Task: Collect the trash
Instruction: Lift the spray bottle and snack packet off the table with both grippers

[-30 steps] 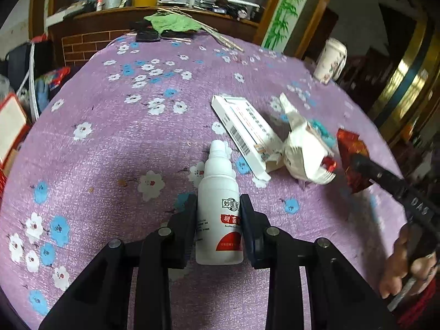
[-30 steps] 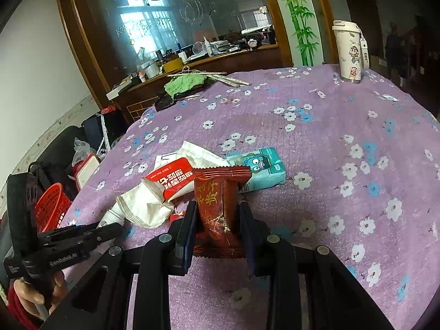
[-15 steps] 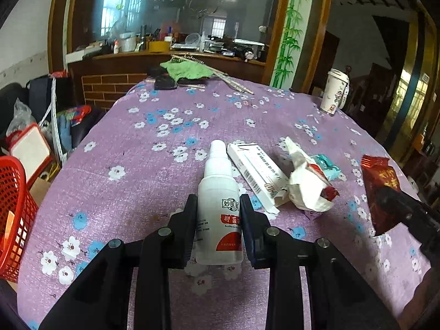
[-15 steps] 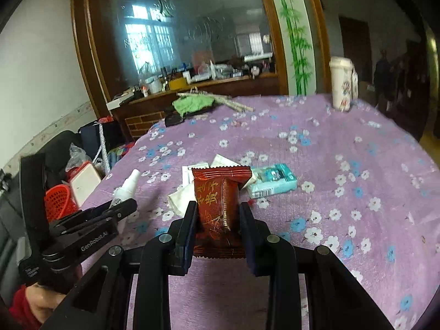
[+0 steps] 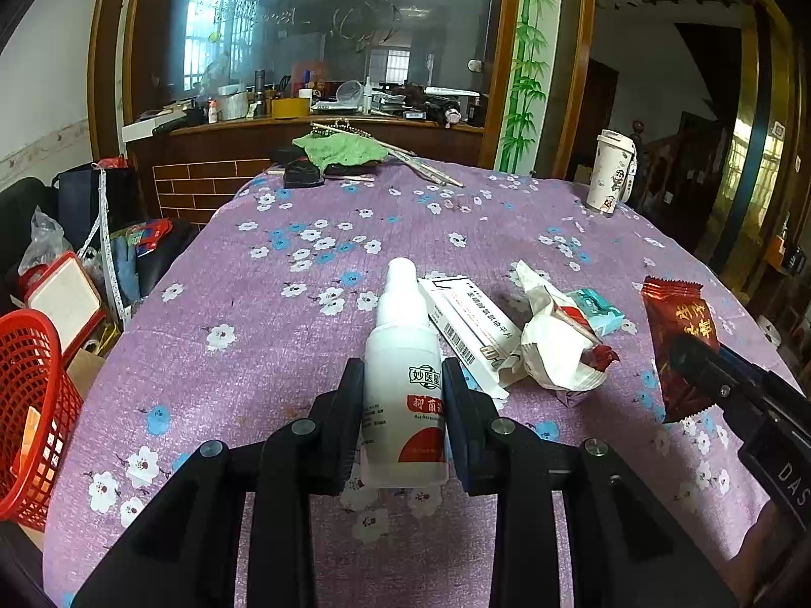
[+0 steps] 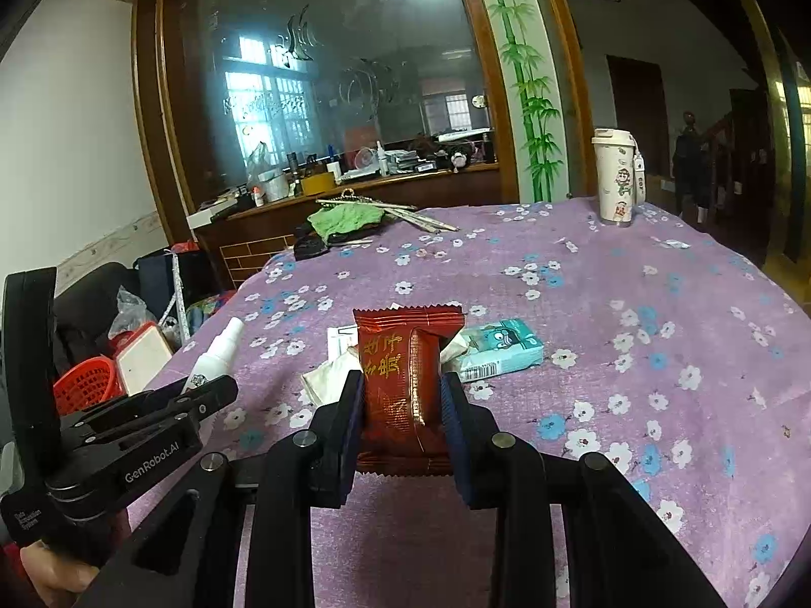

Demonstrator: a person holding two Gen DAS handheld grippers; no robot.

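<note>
Both hands are loaded. The left tongs [image 5: 403, 405] are clamped on a white spray bottle [image 5: 404, 354], pads pressed to its sides, nozzle pointing away over the desk [image 5: 253, 354]. The right tongs [image 6: 403, 408] pinch a dark red snack packet [image 6: 403, 370] upright between their pads. Both items look lifted clear of the purple flowered cloth, so I'd judge the picking-up step done and the carrying step in hand.

The next move, as I read it, calls for swinging each load off the desk's left edge to the red basket [image 5: 30, 405] on the floor there, then letting go over its mouth. The bottle is the nearer of the two; the packet has the longer trip, and the two tools would have to avoid crossing.

Left on the desk, just past the bottle: a white carton [image 5: 471, 327] with a barcode, a crumpled white wrapper [image 5: 552, 349] touching it, and a teal tissue pack [image 6: 499, 349] behind. They would need another round.

Writing: the bottle carries a badge with Chinese characters, seemingly "妙医" something, over a red band with more characters. The packet has gold Chinese script I can't make out. The carton has a line of black Chinese print, too small to read. The left tool's side says "GenRobot.AI"; the right tool shows "DAS".

Far off, a white cartoon tumbler [image 6: 616, 180] stands near the desk's far edge, and a green cloth [image 5: 339, 149] lies at the back.
</note>
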